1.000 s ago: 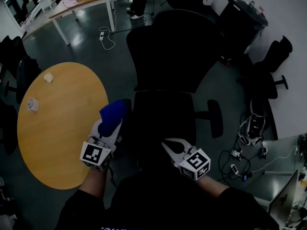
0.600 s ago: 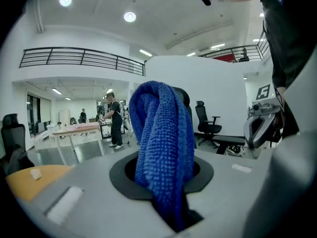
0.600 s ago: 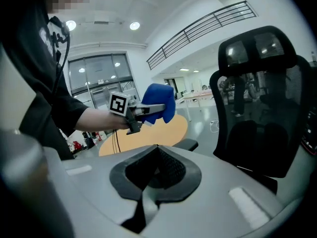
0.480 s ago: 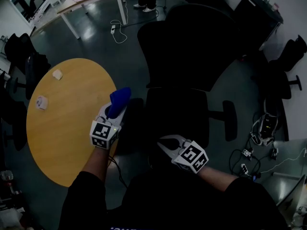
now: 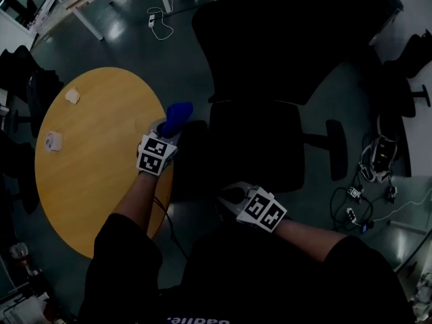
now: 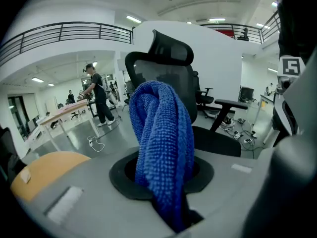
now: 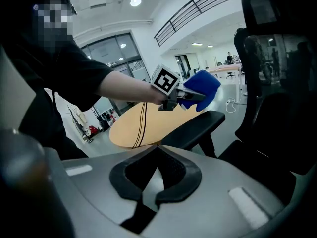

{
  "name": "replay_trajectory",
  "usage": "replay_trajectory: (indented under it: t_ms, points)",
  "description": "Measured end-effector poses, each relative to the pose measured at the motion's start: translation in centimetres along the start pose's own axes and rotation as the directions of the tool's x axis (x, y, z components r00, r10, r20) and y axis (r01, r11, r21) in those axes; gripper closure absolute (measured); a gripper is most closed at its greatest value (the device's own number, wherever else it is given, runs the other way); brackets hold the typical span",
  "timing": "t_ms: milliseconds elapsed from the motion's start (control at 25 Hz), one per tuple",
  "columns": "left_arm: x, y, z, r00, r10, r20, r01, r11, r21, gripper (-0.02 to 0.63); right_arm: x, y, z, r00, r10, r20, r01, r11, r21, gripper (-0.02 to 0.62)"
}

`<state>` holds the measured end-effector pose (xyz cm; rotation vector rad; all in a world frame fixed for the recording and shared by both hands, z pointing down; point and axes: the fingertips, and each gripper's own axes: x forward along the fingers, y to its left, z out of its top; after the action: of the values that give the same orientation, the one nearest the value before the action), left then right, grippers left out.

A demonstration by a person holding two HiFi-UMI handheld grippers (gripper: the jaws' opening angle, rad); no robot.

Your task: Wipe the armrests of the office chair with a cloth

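A black office chair (image 5: 270, 59) fills the middle of the head view, its seat (image 5: 256, 147) just in front of me. My left gripper (image 5: 165, 130) is shut on a blue cloth (image 5: 179, 115) and holds it over the chair's left armrest (image 5: 192, 144). In the left gripper view the blue cloth (image 6: 163, 148) stands up from the left gripper (image 6: 166, 182) and hides part of the backrest (image 6: 168, 66); the right armrest (image 6: 233, 103) shows beyond. My right gripper (image 5: 233, 198) is shut and empty by the seat's front edge. The right gripper view shows the right gripper (image 7: 157, 175) before the left armrest (image 7: 195, 128).
A round wooden table (image 5: 88, 181) stands close on the left, with two small white things (image 5: 52, 141) on it. Cables and gear (image 5: 368, 187) lie on the floor at right. Another chair (image 5: 408, 63) stands at the far right. A person (image 6: 96, 95) stands by a long table far off.
My left gripper has carried the blue cloth forward along the left armrest. The head view has shifted, and the right gripper has stayed near the seat front.
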<state>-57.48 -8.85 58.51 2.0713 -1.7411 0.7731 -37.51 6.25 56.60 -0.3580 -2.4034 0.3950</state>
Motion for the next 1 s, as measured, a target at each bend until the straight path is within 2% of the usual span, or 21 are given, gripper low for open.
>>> replay_trajectory:
  t_ms: [160,360,640,1000]
  points:
    - [2.2,-0.7,-1.5,0.994,-0.058,-0.092,0.067,0.992,0.103,0.497,1.8,-0.5,-1.2,0.999,0.013,-0.046,-0.012,1.000,0.022,0.591]
    - [3.3,-1.8,-2.5,0.982,-0.103,-0.156,0.126,0.981,0.146,0.497,3.9,-0.8,-2.5,0.995,0.034,-0.096,-0.030,0.999,0.044,0.591]
    - [3.5,-3.6,-3.1,0.977,-0.126,-0.173,0.157,0.971,0.179,0.497,5.9,-0.1,-4.2,0.987,0.071,-0.141,-0.061,0.995,0.074,0.591]
    - [1.5,-5.5,-4.1,0.981,-0.123,-0.150,0.144,0.980,0.140,0.497,6.9,-1.0,-5.2,0.987,0.035,-0.155,-0.019,0.994,0.105,0.591]
